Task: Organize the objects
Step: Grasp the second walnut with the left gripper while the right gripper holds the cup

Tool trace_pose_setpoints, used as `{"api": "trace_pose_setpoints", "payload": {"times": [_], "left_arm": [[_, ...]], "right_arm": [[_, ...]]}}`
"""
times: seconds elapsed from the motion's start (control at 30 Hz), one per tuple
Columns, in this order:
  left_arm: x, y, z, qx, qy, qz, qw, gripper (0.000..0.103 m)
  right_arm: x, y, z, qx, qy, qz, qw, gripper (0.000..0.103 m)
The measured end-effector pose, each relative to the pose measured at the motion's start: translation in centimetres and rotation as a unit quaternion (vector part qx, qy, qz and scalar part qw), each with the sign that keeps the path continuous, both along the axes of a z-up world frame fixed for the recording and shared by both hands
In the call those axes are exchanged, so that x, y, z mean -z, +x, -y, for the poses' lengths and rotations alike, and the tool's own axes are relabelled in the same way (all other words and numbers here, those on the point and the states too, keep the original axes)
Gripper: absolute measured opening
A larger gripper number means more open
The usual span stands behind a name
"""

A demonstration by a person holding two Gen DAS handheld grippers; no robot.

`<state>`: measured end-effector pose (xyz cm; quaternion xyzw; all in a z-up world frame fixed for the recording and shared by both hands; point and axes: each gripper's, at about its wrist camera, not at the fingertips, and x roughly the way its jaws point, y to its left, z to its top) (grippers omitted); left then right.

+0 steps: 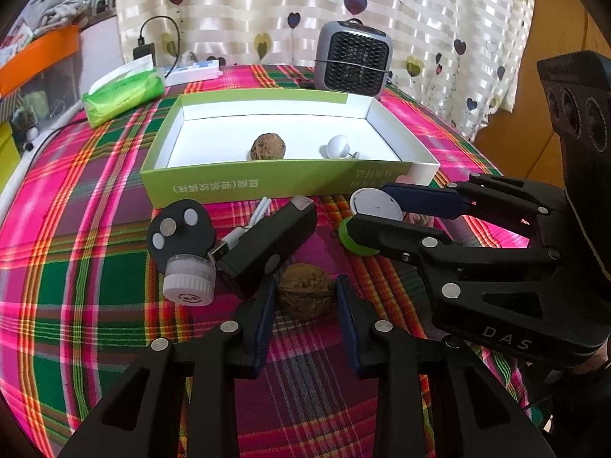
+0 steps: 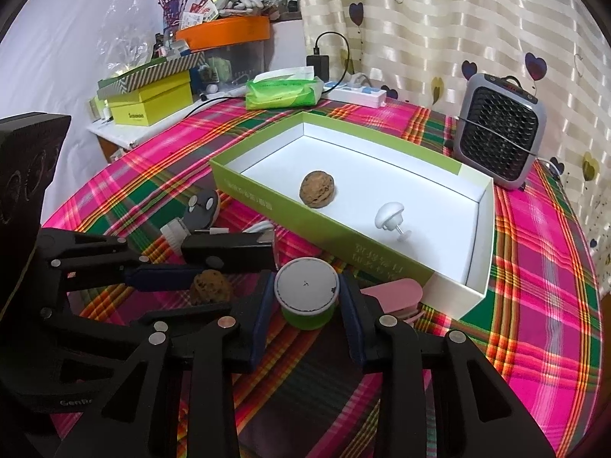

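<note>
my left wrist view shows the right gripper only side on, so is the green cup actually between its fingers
observer: yes. In the right wrist view the green cup sits squarely inside the right gripper, and both fingers look pressed against its sides.
operator: anything behind the cup i might hit
observer: a pink flat object lies just past the cup, close to the front wall of the green box.
operator: room in the box on that side
observer: yes. The floor is bare between the white knob and the box's right-hand end wall.
</note>
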<state>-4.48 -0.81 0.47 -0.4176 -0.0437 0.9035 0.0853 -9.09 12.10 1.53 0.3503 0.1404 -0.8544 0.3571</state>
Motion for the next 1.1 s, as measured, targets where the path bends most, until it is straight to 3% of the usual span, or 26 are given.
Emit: {"api": "trace_pose_setpoints", "payload": {"times": [1.1], "left_arm": [[-2.5, 0.8, 0.1, -0.005, -0.009, -0.044, 0.9990, 0.029]], "right_arm": [[-2.0, 2.0, -1.4, 0.011, -0.034, -0.015, 0.999, 0.036]]}}
